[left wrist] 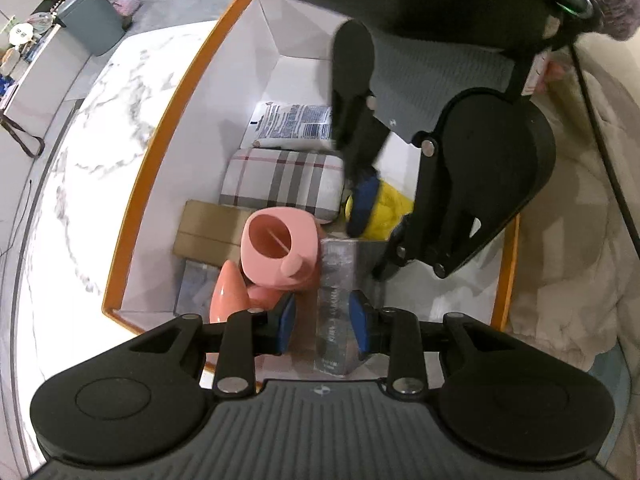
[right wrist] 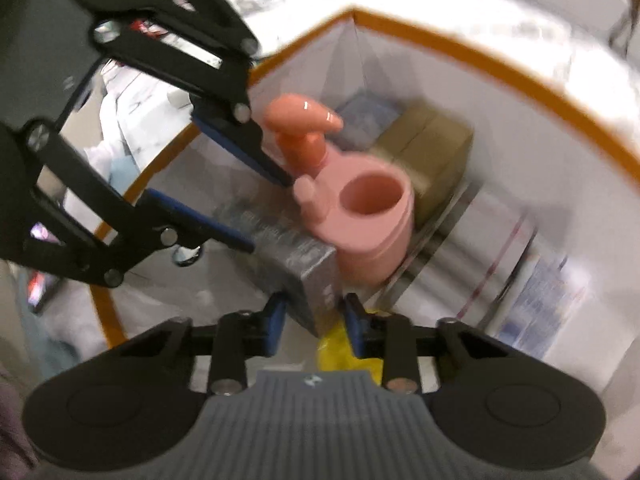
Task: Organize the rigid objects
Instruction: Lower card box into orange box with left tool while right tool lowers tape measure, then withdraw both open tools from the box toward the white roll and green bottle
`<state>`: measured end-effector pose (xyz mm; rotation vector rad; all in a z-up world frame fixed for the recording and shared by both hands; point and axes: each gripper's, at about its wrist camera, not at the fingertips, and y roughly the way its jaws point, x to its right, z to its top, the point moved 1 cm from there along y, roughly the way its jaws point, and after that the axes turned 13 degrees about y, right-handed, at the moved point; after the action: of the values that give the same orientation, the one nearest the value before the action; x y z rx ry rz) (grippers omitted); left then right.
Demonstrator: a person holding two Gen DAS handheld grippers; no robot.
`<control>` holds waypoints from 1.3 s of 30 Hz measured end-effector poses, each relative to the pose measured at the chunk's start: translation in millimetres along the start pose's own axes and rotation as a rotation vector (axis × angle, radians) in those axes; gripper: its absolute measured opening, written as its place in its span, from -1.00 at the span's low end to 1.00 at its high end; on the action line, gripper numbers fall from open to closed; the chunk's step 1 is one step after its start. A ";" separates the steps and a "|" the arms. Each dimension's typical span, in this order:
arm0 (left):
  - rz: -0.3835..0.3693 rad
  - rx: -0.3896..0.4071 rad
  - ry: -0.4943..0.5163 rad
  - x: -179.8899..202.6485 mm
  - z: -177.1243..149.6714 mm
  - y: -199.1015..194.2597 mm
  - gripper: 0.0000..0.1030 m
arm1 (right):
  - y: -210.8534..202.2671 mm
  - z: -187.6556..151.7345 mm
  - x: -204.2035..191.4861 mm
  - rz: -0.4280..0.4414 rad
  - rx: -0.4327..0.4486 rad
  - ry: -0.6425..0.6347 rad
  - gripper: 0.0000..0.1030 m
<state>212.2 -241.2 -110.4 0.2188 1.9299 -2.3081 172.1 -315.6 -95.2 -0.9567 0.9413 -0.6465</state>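
Silver box (left wrist: 336, 300) lies in the orange-rimmed bin (left wrist: 132, 216), beside the pink dispenser (left wrist: 280, 252). Both tools point steeply down: left gripper (left wrist: 322, 320) straddles one end, right gripper (right wrist: 314, 320) the other, pads slightly apart, not pressing.

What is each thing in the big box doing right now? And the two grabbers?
Silver box: lying in the bin, between the fingers of both grippers.
Pink dispenser: in the bin, touching the silver box.
Checked case: lying flat, closed.
Brown box: lying flat, closed.
Bin: open on top.
Left gripper: fingers slightly apart around the silver box.
Right gripper: fingers around its other end.
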 end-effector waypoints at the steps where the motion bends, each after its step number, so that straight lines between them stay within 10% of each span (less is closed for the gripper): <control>1: 0.010 -0.002 -0.004 1.0 -1.1 -0.2 -0.25 | 2.9 0.5 1.1 0.004 -0.031 0.042 -0.43; 39: 0.108 0.157 -0.198 28.3 -35.8 -63.5 -0.25 | 6.1 -6.0 -12.3 -0.296 -0.053 0.110 -0.01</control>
<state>173.6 -194.8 -60.6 0.1015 1.6069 -2.3146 161.5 -305.3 -97.6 -1.1280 0.9250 -0.9353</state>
